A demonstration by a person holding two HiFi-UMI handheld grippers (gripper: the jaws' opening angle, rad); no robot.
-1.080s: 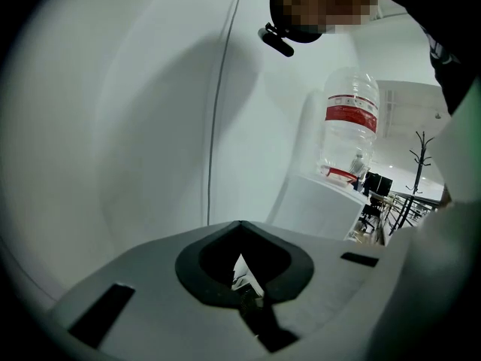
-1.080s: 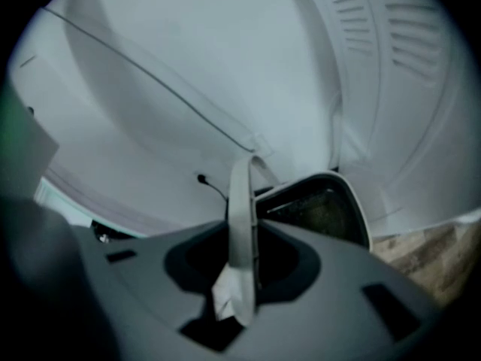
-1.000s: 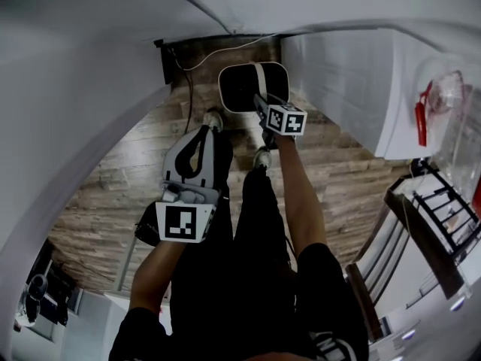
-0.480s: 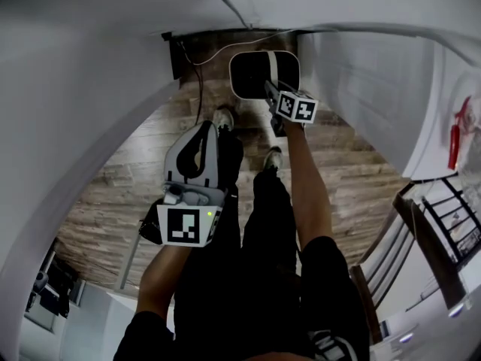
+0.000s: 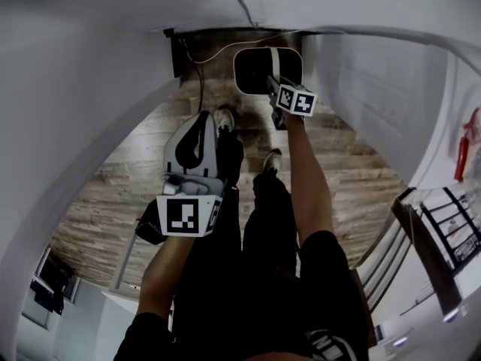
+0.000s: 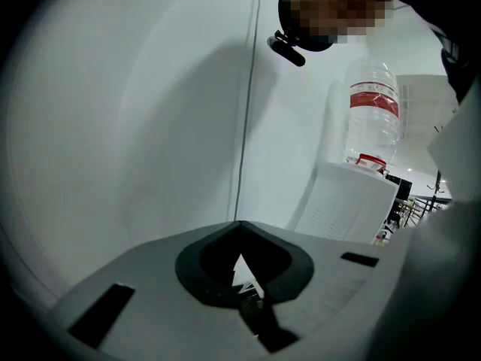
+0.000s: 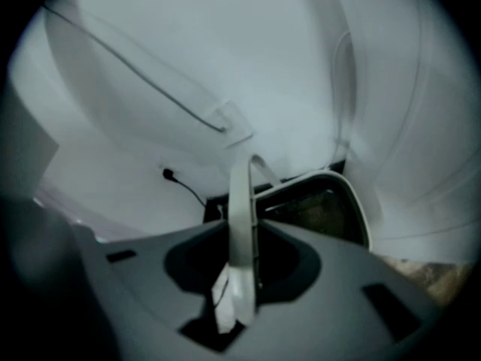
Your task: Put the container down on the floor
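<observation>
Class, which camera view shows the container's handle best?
The right gripper view: the white handle rises from between the right claw's jaws, which pinch it, towards the container. The head view shows the handle only as a small pale strip across the container's dark opening. The left gripper view shows none of it.

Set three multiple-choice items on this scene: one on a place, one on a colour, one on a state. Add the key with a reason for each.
1. The container is
A. ahead of the person's shoes, near the wall
B. on a chair
C. on a shelf

2. The container's handle is
A. red
B. white
C. green

3. The right gripper is
A. open and empty
B. shut on a bottle
C. shut on the handle

Key: 1 A, the head view shows it beyond the shoes by the wall; 2 B, the strap looks white in the right gripper view; 3 C, the strap runs between the closed jaws there.
</observation>
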